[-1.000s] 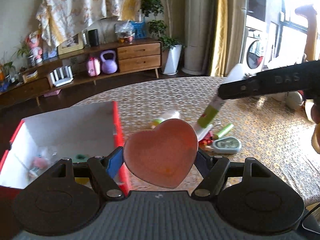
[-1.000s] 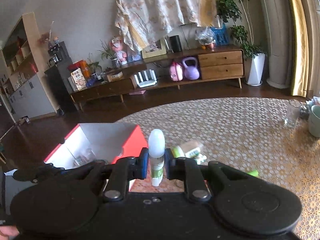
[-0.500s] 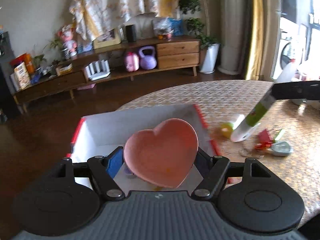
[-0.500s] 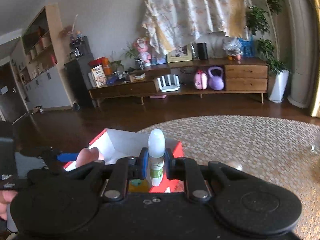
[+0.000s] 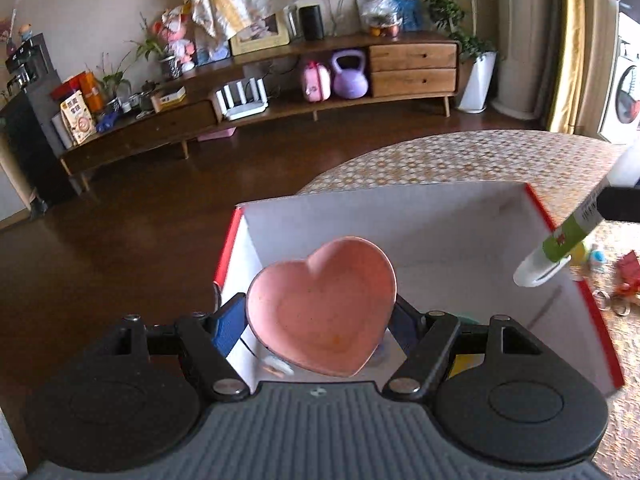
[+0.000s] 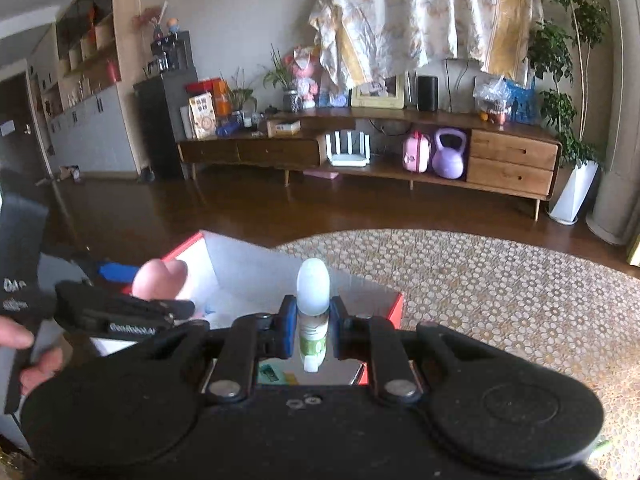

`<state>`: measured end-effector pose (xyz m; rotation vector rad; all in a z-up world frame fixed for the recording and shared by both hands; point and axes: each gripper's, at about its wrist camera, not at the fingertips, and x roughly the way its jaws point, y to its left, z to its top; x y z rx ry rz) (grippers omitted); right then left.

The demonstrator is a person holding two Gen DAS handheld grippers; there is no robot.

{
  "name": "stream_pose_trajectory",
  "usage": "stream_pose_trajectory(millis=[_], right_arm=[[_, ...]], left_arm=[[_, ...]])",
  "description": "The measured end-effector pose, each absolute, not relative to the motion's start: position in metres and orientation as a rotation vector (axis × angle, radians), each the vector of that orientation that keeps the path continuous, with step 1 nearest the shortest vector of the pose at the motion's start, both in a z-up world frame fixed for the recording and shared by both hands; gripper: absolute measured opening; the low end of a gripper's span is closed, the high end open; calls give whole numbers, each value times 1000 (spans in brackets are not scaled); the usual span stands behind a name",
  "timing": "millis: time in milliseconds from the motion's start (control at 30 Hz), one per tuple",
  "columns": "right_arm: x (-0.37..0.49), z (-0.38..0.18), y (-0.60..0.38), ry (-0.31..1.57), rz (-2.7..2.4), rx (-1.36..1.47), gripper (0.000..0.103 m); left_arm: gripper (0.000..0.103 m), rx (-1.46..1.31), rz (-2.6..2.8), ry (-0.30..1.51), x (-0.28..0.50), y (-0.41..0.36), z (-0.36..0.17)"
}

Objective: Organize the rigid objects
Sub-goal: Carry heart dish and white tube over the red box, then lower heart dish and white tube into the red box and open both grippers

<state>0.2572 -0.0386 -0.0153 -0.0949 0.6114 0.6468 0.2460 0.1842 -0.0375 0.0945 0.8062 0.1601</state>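
Wide round table [image 6: 500, 280] under a patterned cloth, and at its near edge sits the box [image 5: 400, 216], red outside, white inside, open at the top. Both grippers are over it right now. Left gripper [image 5: 320, 320] hangs above the box's left half, jaws clenched on the dish [image 5: 320, 308], a pink heart-shaped one, blue pads pressing its two sides, hollow face turned to the camera, point of the heart toward the gripper body. In the right wrist view that same dish [image 6: 160, 278] pokes up past the box's left wall, with the left gripper [image 6: 144, 300] around it and a hand [image 6: 24, 348] on the handle at the frame's edge. Right gripper [image 6: 313, 328] is above the box's near right part, jaws tight on the tube [image 6: 313, 308], white with a green label, rounded end pointing away from the camera, small cap toward it. From the left wrist view the tube [image 5: 568, 236] slants down over the box's right wall, the black finger of the right gripper [image 5: 600, 210] gripping it near the middle. Down in the box, a few small items show under the dish, too hidden to name. On the table to the right of the box lies a red scrap [image 5: 628, 262] among small bits I cannot make out.
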Motion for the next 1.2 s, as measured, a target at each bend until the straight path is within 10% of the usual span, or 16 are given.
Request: stream_pose_trajectory(millis=[1200], right_arm=[[232, -78, 11, 766, 729, -321, 24]], left_arm=[[75, 140, 162, 1076, 317, 188, -96]])
